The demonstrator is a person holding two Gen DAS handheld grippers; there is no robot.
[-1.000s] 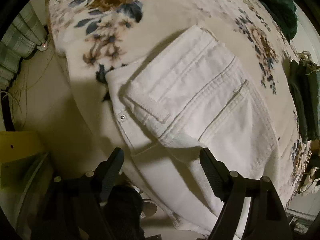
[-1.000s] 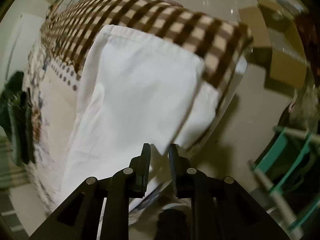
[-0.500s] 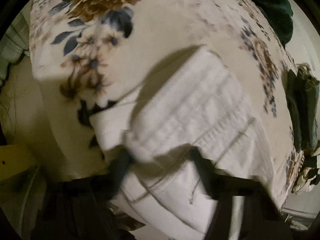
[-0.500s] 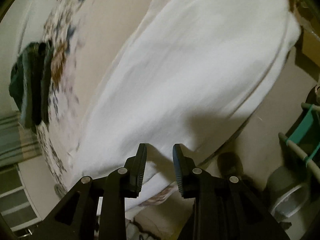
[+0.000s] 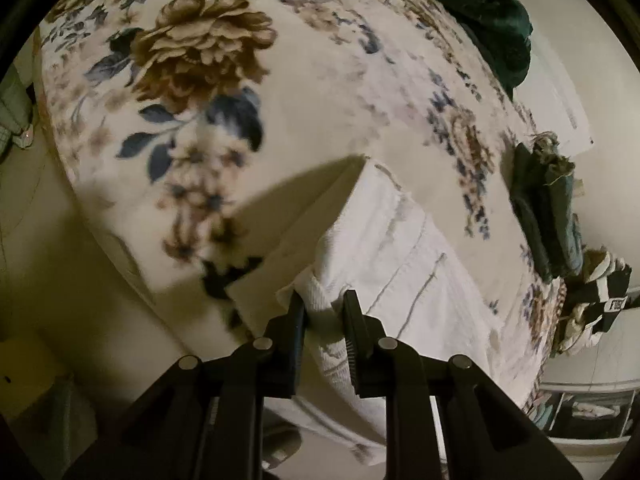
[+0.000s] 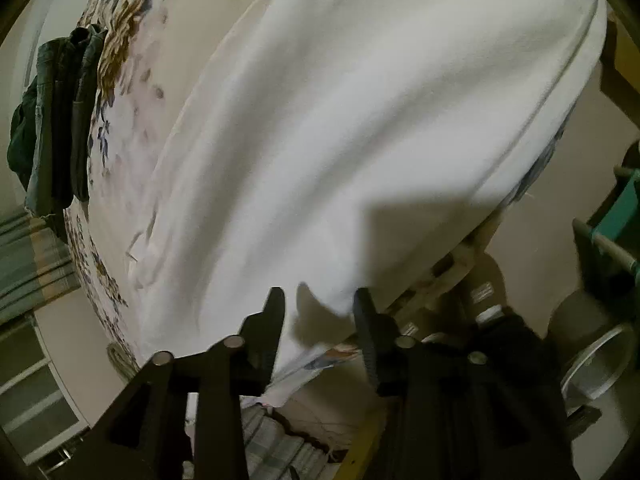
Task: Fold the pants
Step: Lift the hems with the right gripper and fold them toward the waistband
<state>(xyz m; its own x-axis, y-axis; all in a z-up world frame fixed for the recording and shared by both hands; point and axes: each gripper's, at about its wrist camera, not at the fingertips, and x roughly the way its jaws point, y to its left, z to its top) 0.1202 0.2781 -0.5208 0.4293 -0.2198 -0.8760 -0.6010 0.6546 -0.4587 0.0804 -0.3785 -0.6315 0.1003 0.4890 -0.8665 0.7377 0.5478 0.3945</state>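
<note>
While the floral bedspread [image 5: 304,92] fills most of the left wrist view, the white pants [image 5: 404,256] lie across its lower right, their legs [image 6: 360,120] filling the right wrist view. Folded dark green clothes [image 5: 544,216] sit at the right edge. The left claw [image 5: 324,308] pinches the waistband at bottom centre; the right claw [image 6: 318,304] is spread over the hem.

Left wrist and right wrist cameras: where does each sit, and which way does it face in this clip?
Left wrist: on the left gripper, facing along its fingers at the white pants pinched between them, on the floral blanket.
Right wrist: on the right gripper, jaws apart, facing the pants' broad cloth.
Shared: pants, blanket, and apparently the folded dark clothes.
</note>
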